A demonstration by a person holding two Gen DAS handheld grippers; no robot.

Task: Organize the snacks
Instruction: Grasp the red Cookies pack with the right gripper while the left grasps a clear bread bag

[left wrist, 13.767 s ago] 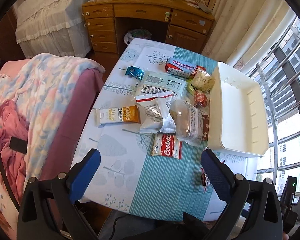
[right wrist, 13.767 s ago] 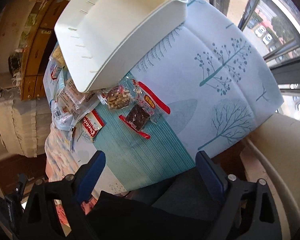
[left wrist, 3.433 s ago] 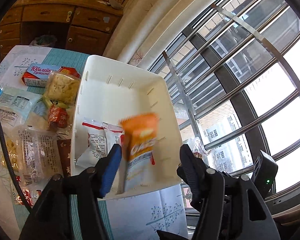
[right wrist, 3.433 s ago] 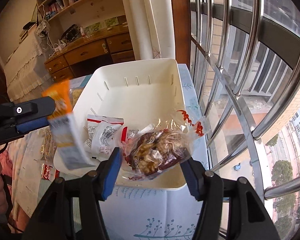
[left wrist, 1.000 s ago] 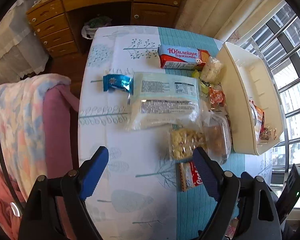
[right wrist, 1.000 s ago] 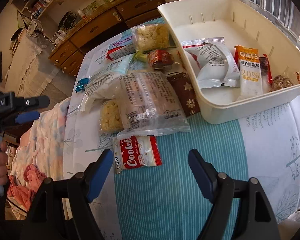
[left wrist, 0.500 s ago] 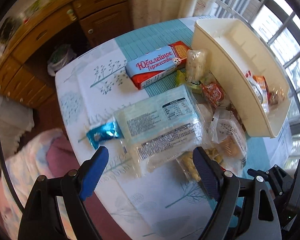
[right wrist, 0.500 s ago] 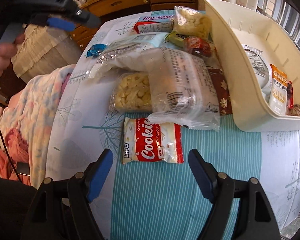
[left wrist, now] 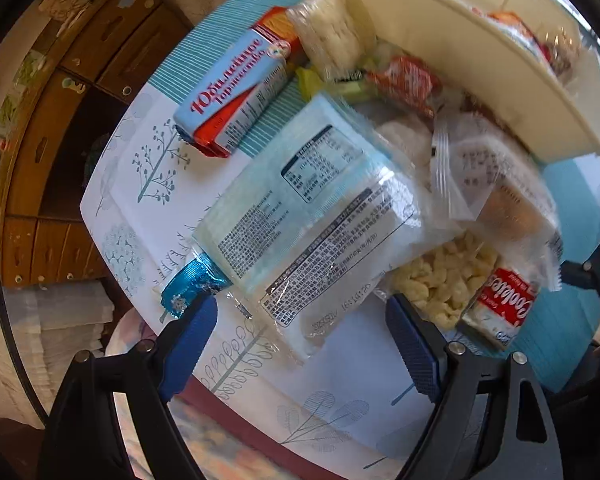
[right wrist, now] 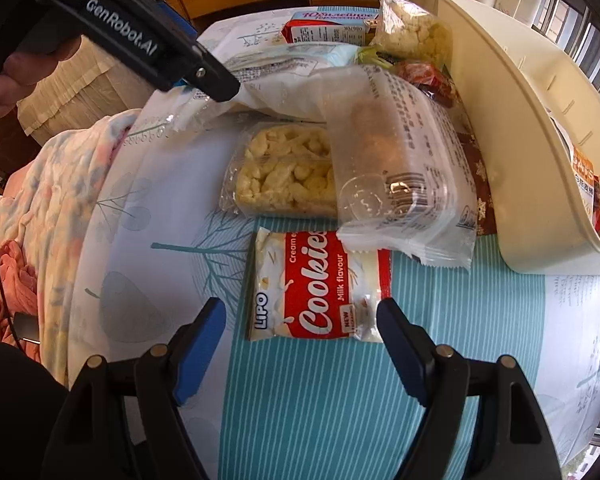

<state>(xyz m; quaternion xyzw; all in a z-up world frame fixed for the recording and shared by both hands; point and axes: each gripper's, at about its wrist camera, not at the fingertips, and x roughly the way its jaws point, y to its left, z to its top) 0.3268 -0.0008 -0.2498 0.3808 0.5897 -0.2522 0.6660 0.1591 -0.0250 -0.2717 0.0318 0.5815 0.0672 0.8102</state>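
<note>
Right tongs (right wrist: 298, 330), released and empty, straddle the cookie packet (right wrist: 318, 286), its long axis spanning the gap; left tongs (left wrist: 300, 332) equally released.

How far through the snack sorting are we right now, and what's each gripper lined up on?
Done: a few packets, including an orange oats one, lie in the white bin. In hand: nothing; the open right gripper sits over the Cookies pack, and the open left gripper over the large pale blue bag. Left: those two, the red-and-blue biscuit pack, the yellow puffs bag and others on the table.
</note>
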